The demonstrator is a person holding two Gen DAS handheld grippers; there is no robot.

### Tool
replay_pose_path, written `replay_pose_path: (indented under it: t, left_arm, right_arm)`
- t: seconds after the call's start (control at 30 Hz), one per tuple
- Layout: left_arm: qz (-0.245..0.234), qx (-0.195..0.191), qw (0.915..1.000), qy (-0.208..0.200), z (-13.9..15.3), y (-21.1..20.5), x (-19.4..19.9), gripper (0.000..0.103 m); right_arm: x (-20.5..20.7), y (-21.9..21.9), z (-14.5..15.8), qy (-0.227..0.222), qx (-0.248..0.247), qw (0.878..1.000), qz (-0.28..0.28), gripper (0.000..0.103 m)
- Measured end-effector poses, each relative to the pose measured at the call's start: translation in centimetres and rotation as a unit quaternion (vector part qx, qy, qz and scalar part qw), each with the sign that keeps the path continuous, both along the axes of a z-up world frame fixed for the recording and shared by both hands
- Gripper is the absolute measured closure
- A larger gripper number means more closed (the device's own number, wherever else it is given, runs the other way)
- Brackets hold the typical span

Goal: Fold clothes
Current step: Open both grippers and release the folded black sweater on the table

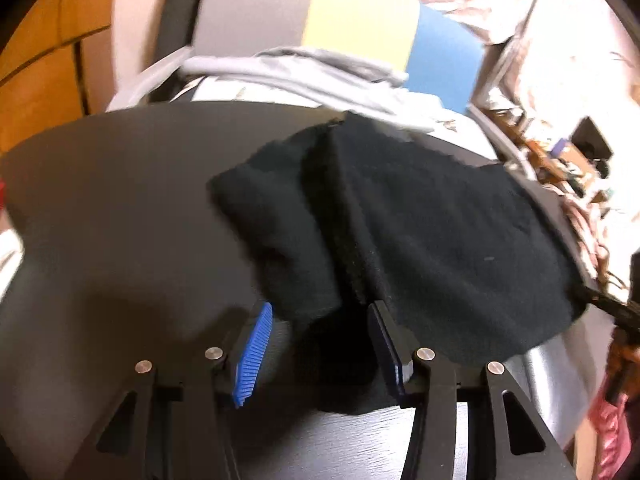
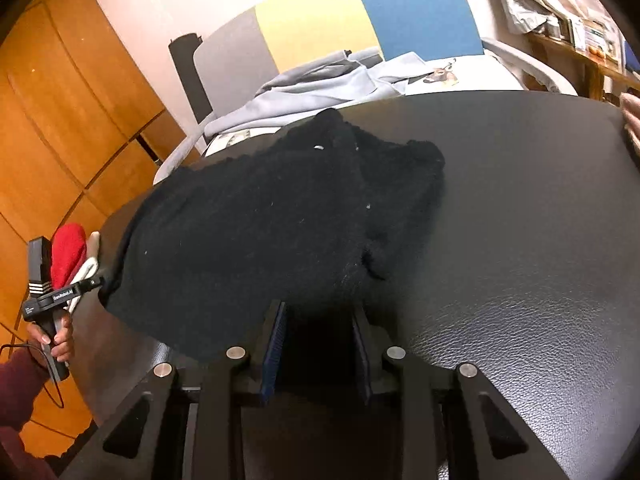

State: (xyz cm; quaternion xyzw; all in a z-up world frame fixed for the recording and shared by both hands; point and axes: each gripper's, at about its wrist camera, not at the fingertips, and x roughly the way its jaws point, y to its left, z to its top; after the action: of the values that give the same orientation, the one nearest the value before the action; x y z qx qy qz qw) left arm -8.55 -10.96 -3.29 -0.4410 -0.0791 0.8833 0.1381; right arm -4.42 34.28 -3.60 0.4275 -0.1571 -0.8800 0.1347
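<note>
Left wrist view: left gripper (image 1: 320, 344) jaws apart, black garment (image 1: 400, 232) hem between them, unclamped. Right gripper (image 2: 320, 344) jaws apart astride the near hem; likely readying a fold.

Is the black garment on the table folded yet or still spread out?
Partly folded: the black garment lies mostly flat on the dark table, with one doubled-over flap ridged along its side; no neat finished fold.

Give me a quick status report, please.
Left claw open, astride black garment edge. Right claw at its near edge, grip unclear. Nothing blocking on table.
</note>
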Motion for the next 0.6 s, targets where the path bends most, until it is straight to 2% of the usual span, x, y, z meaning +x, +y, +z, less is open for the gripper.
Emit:
replay_pose_path:
  t: [0.2,0.27,0.3,0.37,0.5,0.6]
  left_arm:
    - [0.026,0.069,0.9970,0.023,1.0,-1.2,1.0,0.052]
    - [0.023,0.092,0.9955,0.011,1.0,-1.6,0.6,0.052]
    - [0.017,0.096,0.9952,0.005,0.9,-1.4,0.2,0.052]
    - [-0.007,0.072,0.9974,-0.007,0.6,-0.1,-0.5,0.052]
    - [-0.055,0.021,0.9978,-0.031,-0.6,3.0,-1.6,0.053]
    - [-0.069,-0.011,0.9970,-0.033,-0.8,4.1,-1.4,0.086]
  right_arm:
    - [0.1,-0.1,0.2,-0.001,0.004,1.000,0.005,0.073]
    - [0.1,-0.2,0.2,-0.002,0.006,1.000,0.009,0.074]
    - [-0.1,-0.4,0.2,-0.004,0.011,1.000,0.014,0.078]
    - [-0.5,-0.7,0.1,-0.009,0.023,0.999,0.022,0.079]
    - [-1.0,-1.1,-0.2,-0.026,0.026,0.999,0.023,0.095]
    - [-1.4,-0.6,-0.7,-0.047,0.009,0.999,0.013,0.099]
